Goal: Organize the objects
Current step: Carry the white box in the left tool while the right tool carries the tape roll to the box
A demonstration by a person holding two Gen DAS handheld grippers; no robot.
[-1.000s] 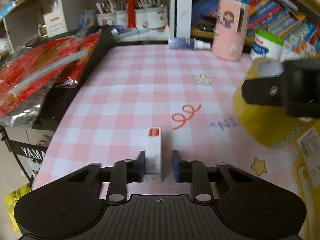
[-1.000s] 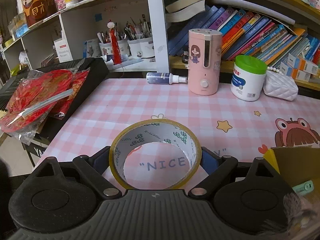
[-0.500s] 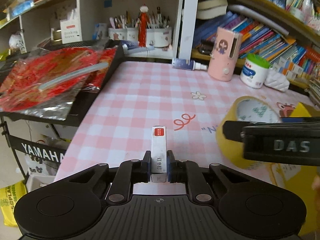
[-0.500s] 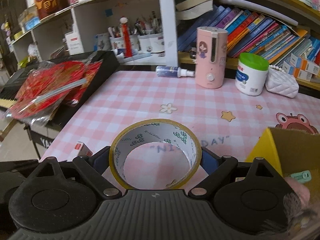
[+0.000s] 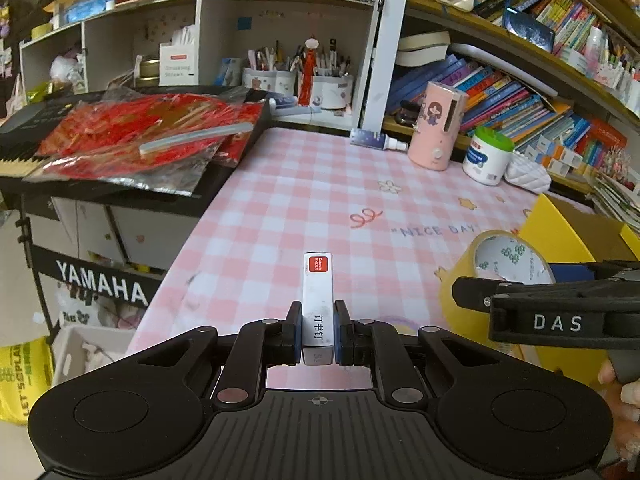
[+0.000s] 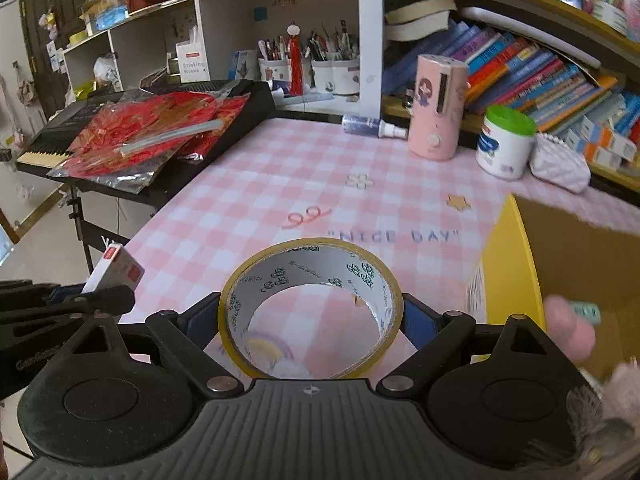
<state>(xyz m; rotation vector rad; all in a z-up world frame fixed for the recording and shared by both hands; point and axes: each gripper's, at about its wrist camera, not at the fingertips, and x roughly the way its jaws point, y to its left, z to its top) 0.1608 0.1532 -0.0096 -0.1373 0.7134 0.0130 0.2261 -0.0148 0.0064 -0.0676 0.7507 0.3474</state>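
Grippers carry both loads above the checked table (image 5: 304, 184): the left gripper (image 5: 318, 330) pinches a slim white box (image 5: 318, 300), the right gripper (image 6: 311, 312) spans a tape roll (image 6: 310, 304). The tape could clip the yellow carton (image 6: 516, 264) wall. Only the right view shows the carton's inside.

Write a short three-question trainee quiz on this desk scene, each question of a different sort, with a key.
1. True or false: the left claw is shut on a small white box.
2. What does the right claw grip? A) a pink dispenser B) a tape roll C) a green-lidded jar
3. Fill in: the yellow carton stands to the ____ of the tape roll in the right wrist view.

Key: 1 true; 2 B; 3 right.
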